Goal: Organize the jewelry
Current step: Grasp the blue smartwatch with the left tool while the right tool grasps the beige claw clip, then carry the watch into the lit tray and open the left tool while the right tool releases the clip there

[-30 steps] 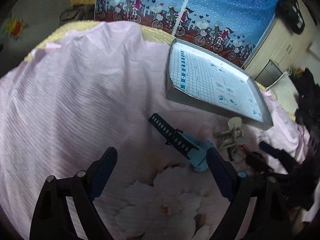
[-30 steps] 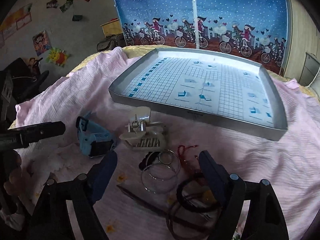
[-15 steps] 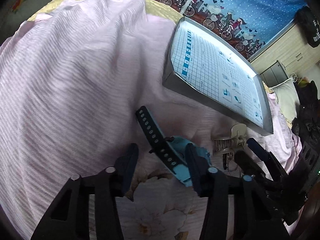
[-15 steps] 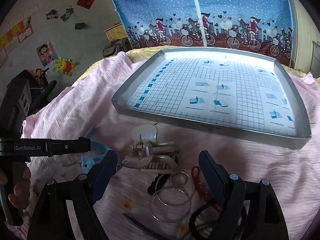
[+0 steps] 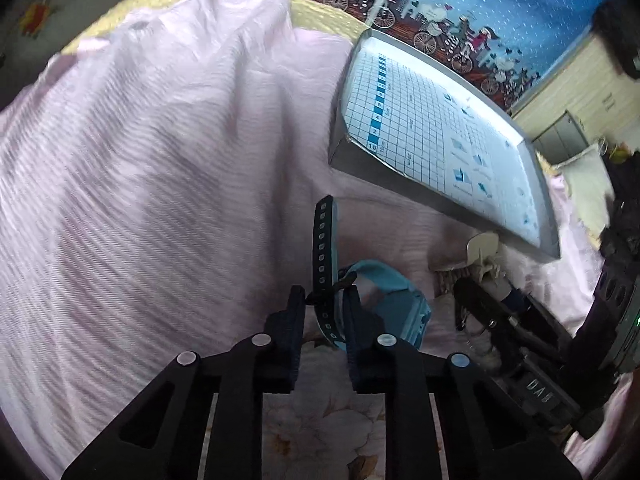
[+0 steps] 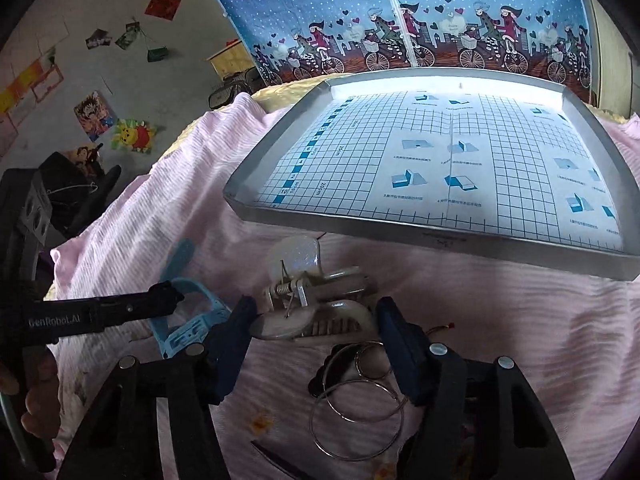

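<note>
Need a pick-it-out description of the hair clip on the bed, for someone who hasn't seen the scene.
Find the grey tray with the grid sheet on the pink bedspread. Just in front of its near edge, between the blue watch and the metal rings, lies the hair clip, framed by the right gripper. It is the only cream-coloured piece, with a bare metal spring and a row of teeth.

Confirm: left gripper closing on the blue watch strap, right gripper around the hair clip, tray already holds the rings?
Not quite. The tray holds nothing in the right wrist view; the rings lie on the bedspread near the right gripper. The rest stands.
</note>
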Demonstrator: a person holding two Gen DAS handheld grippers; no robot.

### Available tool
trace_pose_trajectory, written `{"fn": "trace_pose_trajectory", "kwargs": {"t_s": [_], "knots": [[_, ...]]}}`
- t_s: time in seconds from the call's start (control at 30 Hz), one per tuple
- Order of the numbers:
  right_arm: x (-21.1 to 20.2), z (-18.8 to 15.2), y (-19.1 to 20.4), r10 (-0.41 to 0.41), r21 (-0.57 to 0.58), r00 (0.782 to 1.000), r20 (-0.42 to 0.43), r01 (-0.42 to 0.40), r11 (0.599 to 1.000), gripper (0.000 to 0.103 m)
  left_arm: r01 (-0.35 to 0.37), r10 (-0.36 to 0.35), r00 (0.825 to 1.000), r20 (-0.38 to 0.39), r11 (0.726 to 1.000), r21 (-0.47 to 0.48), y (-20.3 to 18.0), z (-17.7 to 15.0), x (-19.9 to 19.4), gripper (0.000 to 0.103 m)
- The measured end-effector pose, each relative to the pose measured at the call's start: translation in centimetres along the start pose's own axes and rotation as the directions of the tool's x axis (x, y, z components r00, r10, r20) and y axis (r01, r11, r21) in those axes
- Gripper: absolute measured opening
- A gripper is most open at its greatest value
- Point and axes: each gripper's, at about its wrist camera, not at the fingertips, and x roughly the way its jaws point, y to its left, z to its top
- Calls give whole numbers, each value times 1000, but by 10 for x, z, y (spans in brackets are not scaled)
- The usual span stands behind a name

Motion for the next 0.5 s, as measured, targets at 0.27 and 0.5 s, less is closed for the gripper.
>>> {"fn": "trace_pose_trajectory", "kwargs": {"t_s": [0.27,0.5], "knots": [[-17,-2,2,14,-26,998,59,-12,1000,60,-47,46,997,61,999,7,-21,1,-11,6],[-33,3,0,21,-16,993,114,-20,1000,60,-79,79,992,101,997,2,-35,10,-23,6]]}}
